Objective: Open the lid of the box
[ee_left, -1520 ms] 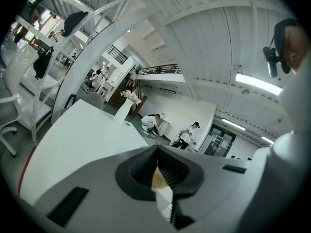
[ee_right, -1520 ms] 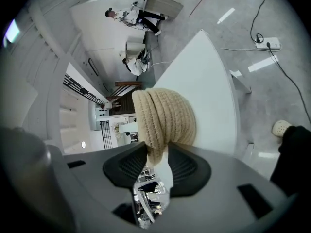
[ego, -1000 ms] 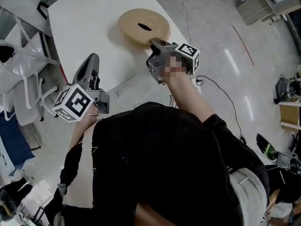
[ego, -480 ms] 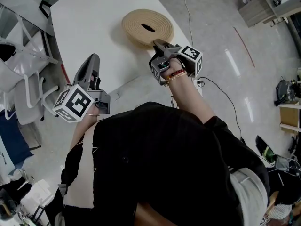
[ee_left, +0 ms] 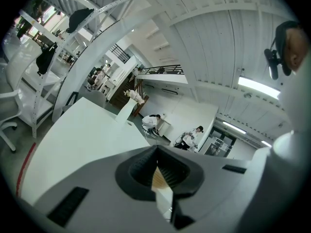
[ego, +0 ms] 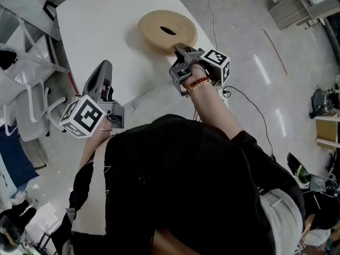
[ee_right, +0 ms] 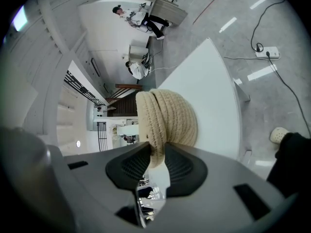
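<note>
A round woven box [ego: 164, 30] with a slotted lid lies on the white table [ego: 106, 25]. My right gripper [ego: 178, 48] is at the box's near edge. In the right gripper view the lid's woven rim [ee_right: 167, 118] runs in between the pads of the right gripper [ee_right: 156, 154]. Its jaws have just been closing and now press on that rim. My left gripper [ego: 104, 65] hangs off the table's left side, far from the box. The left gripper view shows this left gripper [ee_left: 158, 152] shut, with its tips together and nothing held.
A white chair [ego: 26, 105] stands left of the table. A power strip with cables [ego: 226, 92] lies on the floor to the right, and a wooden crate [ego: 289, 7] sits further back. Several people are far across the hall [ee_left: 192, 137].
</note>
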